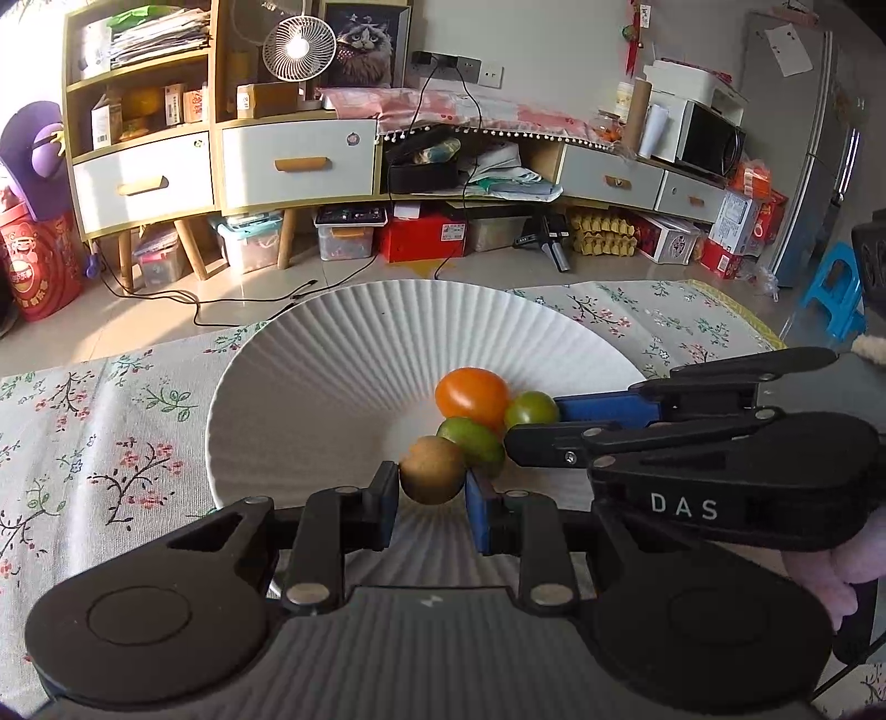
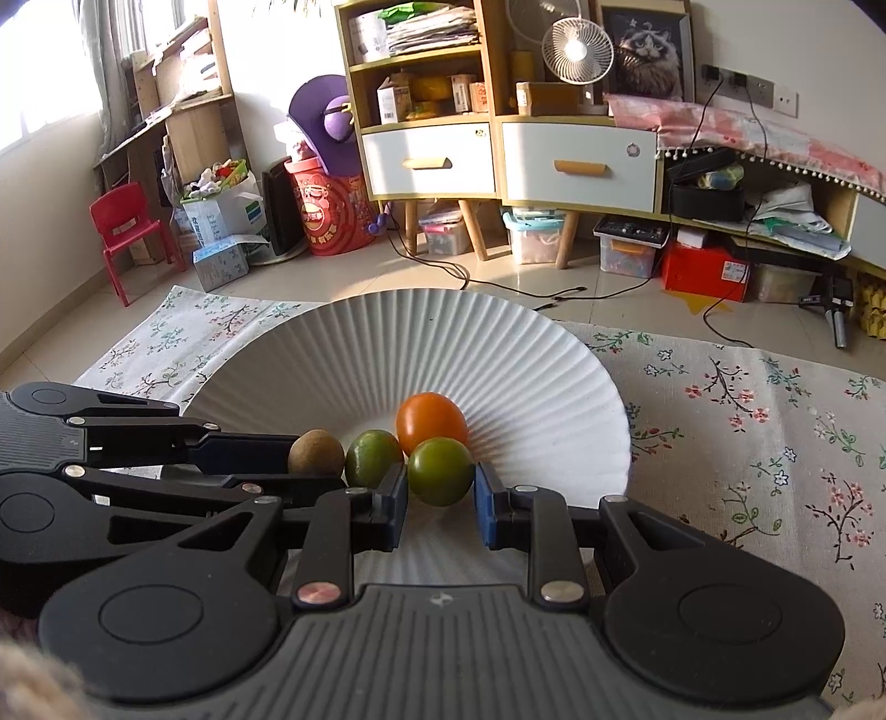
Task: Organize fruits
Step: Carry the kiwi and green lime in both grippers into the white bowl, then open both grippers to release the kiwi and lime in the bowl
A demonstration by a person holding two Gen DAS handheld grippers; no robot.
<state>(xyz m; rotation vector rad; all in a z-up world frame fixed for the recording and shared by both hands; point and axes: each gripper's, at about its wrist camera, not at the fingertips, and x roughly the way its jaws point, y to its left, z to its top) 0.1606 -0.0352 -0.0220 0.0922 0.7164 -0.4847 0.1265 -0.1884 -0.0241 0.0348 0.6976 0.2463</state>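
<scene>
Four fruits: sitting clustered on the white plate (image 1: pixel 310 354).
Left gripper (image 1: pixel 432 487): clamping the brown fruit (image 1: pixel 432 469).
Right gripper (image 2: pixel 441 493): straddling the round green fruit (image 2: pixel 441 471), contact unclear.

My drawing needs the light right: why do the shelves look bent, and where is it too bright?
Left wrist view: the fisheye lens bows the shelves and fridge; sun glares on the fan and the plate. Right wrist view: the window is washed out white, and the frame's corners go dark.
</scene>
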